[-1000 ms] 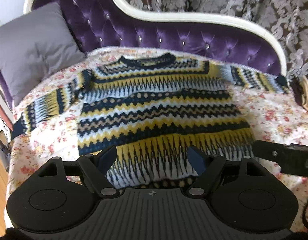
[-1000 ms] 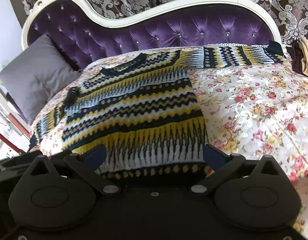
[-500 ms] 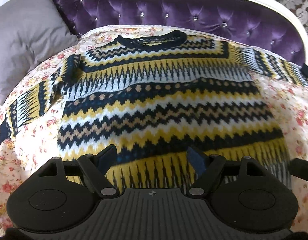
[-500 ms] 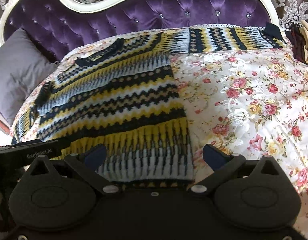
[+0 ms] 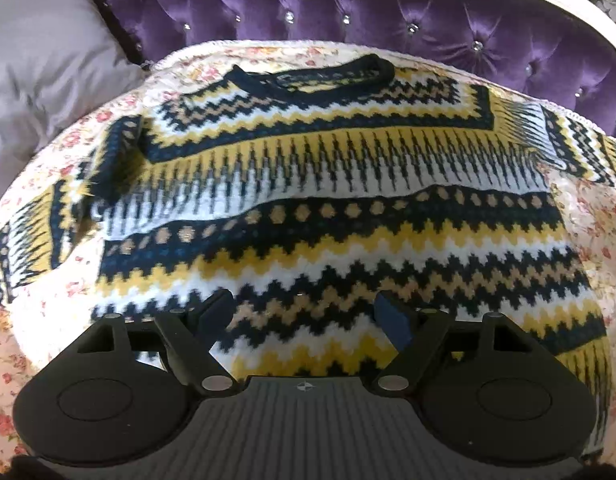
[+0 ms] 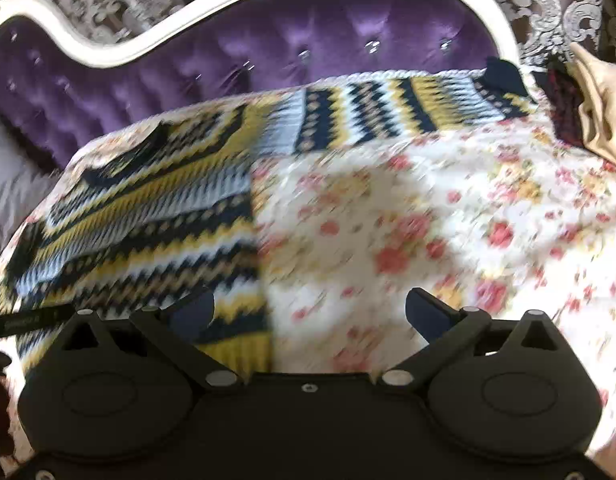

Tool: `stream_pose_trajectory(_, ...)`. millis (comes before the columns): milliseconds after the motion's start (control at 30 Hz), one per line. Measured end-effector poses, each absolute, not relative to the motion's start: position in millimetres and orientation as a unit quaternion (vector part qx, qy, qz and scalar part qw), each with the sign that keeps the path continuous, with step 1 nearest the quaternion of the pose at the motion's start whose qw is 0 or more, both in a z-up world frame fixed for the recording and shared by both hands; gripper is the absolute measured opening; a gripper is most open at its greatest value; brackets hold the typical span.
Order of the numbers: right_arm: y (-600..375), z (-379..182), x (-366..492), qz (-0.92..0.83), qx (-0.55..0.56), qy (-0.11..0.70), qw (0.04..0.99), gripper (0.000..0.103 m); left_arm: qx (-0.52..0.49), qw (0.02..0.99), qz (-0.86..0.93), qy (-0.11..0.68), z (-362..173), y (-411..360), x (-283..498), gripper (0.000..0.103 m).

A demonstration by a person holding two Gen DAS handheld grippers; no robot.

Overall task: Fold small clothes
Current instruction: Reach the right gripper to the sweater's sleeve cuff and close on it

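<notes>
Both grippers have advanced over the sweater since a second ago, the hem now out of the left view. Spread flat on the floral bedspread before a purple headboard, the thick, soft knit will likely drape and stretch; shoulder or sleeve edges offer hold. Left gripper and right gripper hang spread wide, grasping nothing. No containers appear.
</notes>
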State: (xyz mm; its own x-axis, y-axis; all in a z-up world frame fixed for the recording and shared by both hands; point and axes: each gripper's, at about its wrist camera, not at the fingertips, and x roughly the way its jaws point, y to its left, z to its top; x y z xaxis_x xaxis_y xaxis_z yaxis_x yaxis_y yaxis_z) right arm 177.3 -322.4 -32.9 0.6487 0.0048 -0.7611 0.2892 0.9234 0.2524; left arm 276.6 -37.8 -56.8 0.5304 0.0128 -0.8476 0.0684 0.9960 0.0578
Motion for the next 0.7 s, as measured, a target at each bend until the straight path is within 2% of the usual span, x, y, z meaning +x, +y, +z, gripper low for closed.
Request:
stream_pose_trajectory(133, -353.3, -32.5, 190.5, -0.096, 0.182, 0.386, 0.899, 0.102, 0.043, 0.863, -0.03, 0.503, -70.9, -44.4, 280.6, 0.077)
stream_pose_trajectory(333, -413.8, -36.4, 216.7, -0.138, 0.198, 0.346, 0.906, 0.101, 0.045, 0.871, -0.034, 0.487, -77.3, -45.9, 275.6, 0.079)
stream_pose_trajectory(467, -456.5, -43.5, 241.5, -0.181, 0.235, 0.33, 0.896, 0.101, 0.045, 0.871, -0.038, 0.487, -79.3, -44.8, 276.5, 0.086)
stream_pose_trajectory(567, -483.4, -47.7, 259.5, -0.216, 0.243, 0.32, 0.89, 0.095, 0.043, 0.871, -0.042, 0.487, -79.9, -43.6, 277.4, 0.087)
stream_pose_trajectory(700, -497.9, -43.0, 287.9, -0.244, 0.167, 0.326, 0.898, 0.087, 0.044, 0.872, -0.042, 0.486, -81.4, -44.1, 278.5, 0.09)
